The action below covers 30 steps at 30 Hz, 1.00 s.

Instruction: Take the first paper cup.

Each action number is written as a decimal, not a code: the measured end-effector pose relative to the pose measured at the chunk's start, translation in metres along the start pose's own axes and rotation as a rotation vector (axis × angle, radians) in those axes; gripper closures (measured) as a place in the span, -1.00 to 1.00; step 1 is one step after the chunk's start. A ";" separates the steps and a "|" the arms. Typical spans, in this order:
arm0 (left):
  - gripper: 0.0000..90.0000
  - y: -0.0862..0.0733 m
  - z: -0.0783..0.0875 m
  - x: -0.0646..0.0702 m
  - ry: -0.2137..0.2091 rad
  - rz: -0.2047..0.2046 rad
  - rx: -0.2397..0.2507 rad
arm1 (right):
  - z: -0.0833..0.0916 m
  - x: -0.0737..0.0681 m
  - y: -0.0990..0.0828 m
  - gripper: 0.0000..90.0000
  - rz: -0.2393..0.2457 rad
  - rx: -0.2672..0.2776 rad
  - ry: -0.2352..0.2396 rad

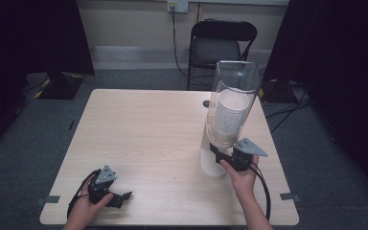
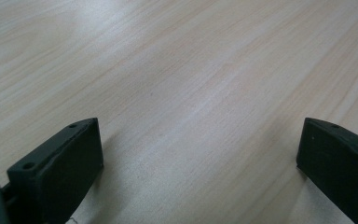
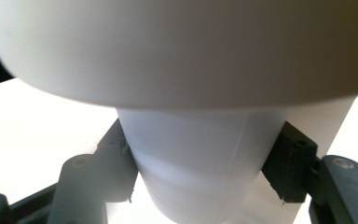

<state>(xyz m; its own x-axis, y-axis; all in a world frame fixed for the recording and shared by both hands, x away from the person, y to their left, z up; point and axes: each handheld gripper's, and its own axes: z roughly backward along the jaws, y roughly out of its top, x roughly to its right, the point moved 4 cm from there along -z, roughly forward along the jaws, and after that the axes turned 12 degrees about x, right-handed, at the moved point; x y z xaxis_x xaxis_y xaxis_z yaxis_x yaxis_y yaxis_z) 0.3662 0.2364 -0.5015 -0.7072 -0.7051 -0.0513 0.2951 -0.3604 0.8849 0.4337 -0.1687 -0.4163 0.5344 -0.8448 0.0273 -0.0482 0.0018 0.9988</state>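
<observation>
A tall clear tube dispenser (image 1: 233,79) stands on the right half of the table, with a stack of white paper cups (image 1: 229,115) inside it. The lowest cup (image 1: 212,166) sticks out below the tube. My right gripper (image 1: 219,155) is shut on that cup. In the right gripper view the white cup (image 3: 193,154) sits between both jaws, under the dispenser's wide bottom rim (image 3: 168,56). My left gripper (image 1: 124,196) rests near the table's front left, open. The left gripper (image 2: 200,144) has bare wood between its jaws.
The light wood table (image 1: 143,124) has a wide bare stretch between the two hands. A black folding chair (image 1: 222,43) stands beyond the far edge, with cables on the grey carpet. Dark curtains (image 1: 33,38) hang at both sides.
</observation>
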 end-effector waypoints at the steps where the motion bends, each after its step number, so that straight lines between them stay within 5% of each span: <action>1: -1.00 0.000 0.000 0.000 -0.001 -0.001 -0.001 | 0.000 0.000 -0.001 -0.20 0.005 0.006 0.000; 4: -1.00 0.000 0.000 0.000 -0.001 -0.002 -0.002 | -0.001 0.000 -0.001 -0.20 -0.003 0.008 0.001; 5: -1.00 0.000 0.000 0.000 -0.001 -0.003 -0.002 | -0.001 0.001 -0.004 -0.14 -0.013 -0.039 -0.001; 6: -1.00 0.000 0.000 0.000 -0.001 -0.003 -0.002 | -0.003 0.003 -0.018 -0.14 0.037 -0.118 -0.011; 7: -1.00 0.000 0.000 0.000 -0.001 -0.002 -0.003 | 0.000 0.007 -0.039 -0.15 0.035 -0.219 -0.022; 8: -1.00 0.000 0.000 0.000 -0.002 -0.003 -0.002 | 0.005 0.013 -0.053 -0.16 -0.033 -0.201 -0.034; 9: -1.00 0.000 0.001 0.000 0.001 0.001 -0.002 | 0.012 0.016 -0.047 -0.16 -0.091 -0.094 -0.069; 10: -1.00 0.000 0.001 0.000 0.001 0.001 -0.002 | 0.012 0.016 -0.047 -0.16 -0.091 -0.094 -0.069; 11: -1.00 0.000 0.001 0.000 -0.002 -0.006 -0.007 | 0.012 0.017 -0.045 -0.18 -0.030 -0.153 -0.057; 15: -1.00 0.000 0.000 0.000 0.001 -0.005 -0.006 | 0.018 0.027 -0.047 -0.21 0.011 -0.257 -0.051; 30: -1.00 0.000 0.000 0.000 0.005 0.000 -0.004 | 0.053 0.026 -0.040 -0.27 0.061 -0.288 0.004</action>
<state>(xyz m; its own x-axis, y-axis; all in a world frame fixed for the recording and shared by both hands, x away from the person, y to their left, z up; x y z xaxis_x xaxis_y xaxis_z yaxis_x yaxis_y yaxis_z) 0.3658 0.2362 -0.5013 -0.7043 -0.7079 -0.0538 0.2972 -0.3628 0.8832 0.4042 -0.2190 -0.4581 0.5411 -0.8364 0.0874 0.1610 0.2051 0.9654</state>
